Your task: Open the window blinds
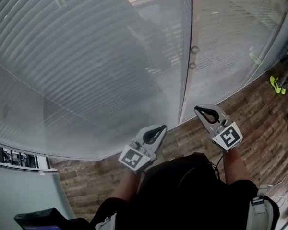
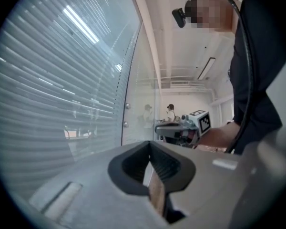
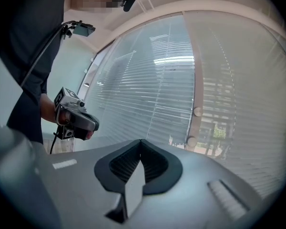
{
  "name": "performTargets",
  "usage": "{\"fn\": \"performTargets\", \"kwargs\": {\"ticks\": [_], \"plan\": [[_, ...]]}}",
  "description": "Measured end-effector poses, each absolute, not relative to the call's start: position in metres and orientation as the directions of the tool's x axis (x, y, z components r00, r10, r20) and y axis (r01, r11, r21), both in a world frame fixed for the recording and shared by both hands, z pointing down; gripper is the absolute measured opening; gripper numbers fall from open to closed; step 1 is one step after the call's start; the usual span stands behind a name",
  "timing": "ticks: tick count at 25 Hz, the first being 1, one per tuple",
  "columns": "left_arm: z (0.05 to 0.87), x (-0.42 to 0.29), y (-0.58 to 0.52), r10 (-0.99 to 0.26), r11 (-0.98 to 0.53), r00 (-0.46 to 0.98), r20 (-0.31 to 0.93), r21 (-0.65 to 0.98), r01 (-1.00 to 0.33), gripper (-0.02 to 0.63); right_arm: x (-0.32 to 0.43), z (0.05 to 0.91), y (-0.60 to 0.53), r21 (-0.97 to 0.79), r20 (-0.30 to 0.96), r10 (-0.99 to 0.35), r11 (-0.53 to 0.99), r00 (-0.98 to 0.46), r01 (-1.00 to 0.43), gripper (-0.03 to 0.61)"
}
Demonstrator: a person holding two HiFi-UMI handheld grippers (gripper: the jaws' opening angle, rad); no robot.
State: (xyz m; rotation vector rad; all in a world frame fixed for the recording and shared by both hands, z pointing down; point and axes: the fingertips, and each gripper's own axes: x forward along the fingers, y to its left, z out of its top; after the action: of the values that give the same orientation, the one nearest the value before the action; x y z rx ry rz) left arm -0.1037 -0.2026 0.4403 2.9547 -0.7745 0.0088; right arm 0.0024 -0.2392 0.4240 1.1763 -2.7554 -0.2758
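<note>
Horizontal slatted window blinds (image 1: pixel 86 56) hang behind a glass pane and fill most of the head view; they also show as the blinds (image 2: pixel 52 89) and the blinds (image 3: pixel 148 94) in the two gripper views. My left gripper (image 1: pixel 158 129) is shut and empty, held level short of the glass. My right gripper (image 1: pixel 200 110) is shut and empty too, near the vertical frame post (image 1: pixel 188 56). Two round knobs (image 1: pixel 194 50) sit on that post. Nothing touches either gripper. From the left gripper view I see the right gripper (image 2: pixel 158 128); from the right gripper view I see the left gripper (image 3: pixel 96 124).
A wood-pattern floor (image 1: pixel 259 114) runs along the base of the glass. A second blind-covered pane (image 1: pixel 240 32) lies right of the post. A yellow-green object (image 1: pixel 277 85) lies on the floor at far right. A white ledge (image 1: pixel 19 164) is at lower left.
</note>
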Motion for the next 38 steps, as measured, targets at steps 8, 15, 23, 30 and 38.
{"fn": "performTargets", "kwargs": {"ticks": [8, 15, 23, 30, 38], "plan": [[0.449, -0.106, -0.208, -0.475, -0.873, 0.879, 0.040, 0.103, -0.476, 0.003, 0.004, 0.429, -0.252, 0.217, 0.075, -0.740, 0.666, -0.668, -0.714, 0.006], [0.453, -0.102, -0.209, -0.463, -0.879, 0.885, 0.051, 0.099, -0.466, 0.003, 0.018, 0.421, -0.277, 0.264, 0.099, -0.789, 0.608, -0.606, -0.749, 0.006], [0.457, -0.096, -0.209, -0.438, -0.891, 0.896, 0.065, 0.097, -0.443, 0.005, 0.041, 0.397, -0.307, 0.450, 0.134, -0.854, 0.504, -0.502, -0.737, 0.032], [0.461, -0.097, -0.199, -0.429, -0.894, 0.900, 0.069, 0.110, -0.435, 0.003, 0.050, 0.379, -0.337, 0.589, 0.163, -0.887, 0.439, -0.433, -0.678, 0.089], [0.474, -0.110, -0.192, -0.451, -0.880, 0.890, 0.068, 0.133, -0.456, 0.003, 0.052, 0.351, -0.371, 0.797, 0.185, -0.929, 0.333, -0.320, -0.504, 0.172]]}}
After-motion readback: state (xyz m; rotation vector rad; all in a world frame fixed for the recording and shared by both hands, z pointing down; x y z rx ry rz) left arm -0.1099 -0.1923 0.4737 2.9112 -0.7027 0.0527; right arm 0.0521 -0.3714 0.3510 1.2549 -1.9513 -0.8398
